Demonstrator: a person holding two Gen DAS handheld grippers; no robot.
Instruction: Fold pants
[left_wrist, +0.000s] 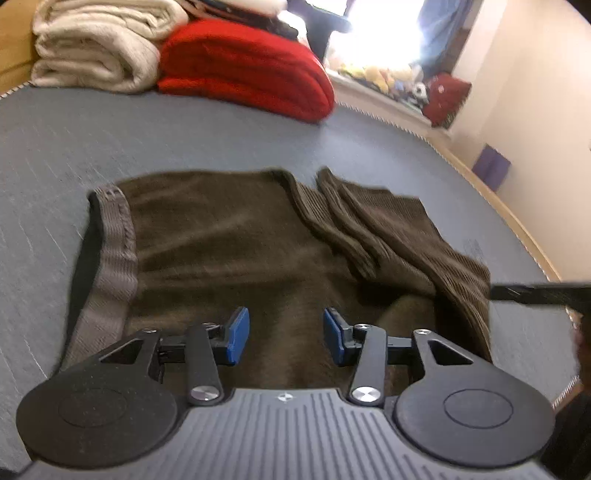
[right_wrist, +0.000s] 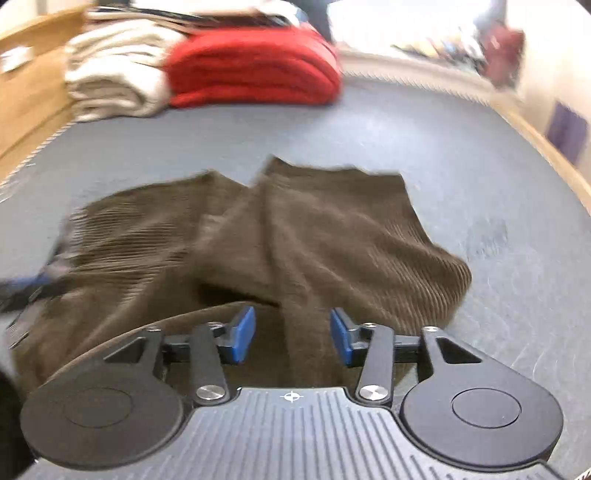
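So the brown pants (left_wrist: 236, 251) are lying on the grey mattress (left_wrist: 184, 133), partly folded – the grey elastic waistband (left_wrist: 114, 254) runs down the left side in the left wrist view, and the ribbed leg ends (left_wrist: 391, 229) are laid over toward the right, a bit bunched and overlapping. The left gripper (left_wrist: 286, 334) hovers just over the near part of the fabric with its blue fingers (left_wrist: 236, 334) spread wide apart and nothing between them. Same deal with the right gripper (right_wrist: 291, 336) – blue fingers (right_wrist: 243, 334) well apart, no cloth pinched, sitting over the near edge of the pants (right_wrist: 295, 236) where one leg layer crosses over another. The right wrist view is pretty blurry, so the exact folds are hard to read there. At the far end of the mattress there's a folded red blanket (left_wrist: 247, 70) right next to a stack of cream blankets (left_wrist: 99, 44), touching side by side, well apart from the pants. A bright window (left_wrist: 384, 33) with some small colourful stuff on the sill is off in the back right.
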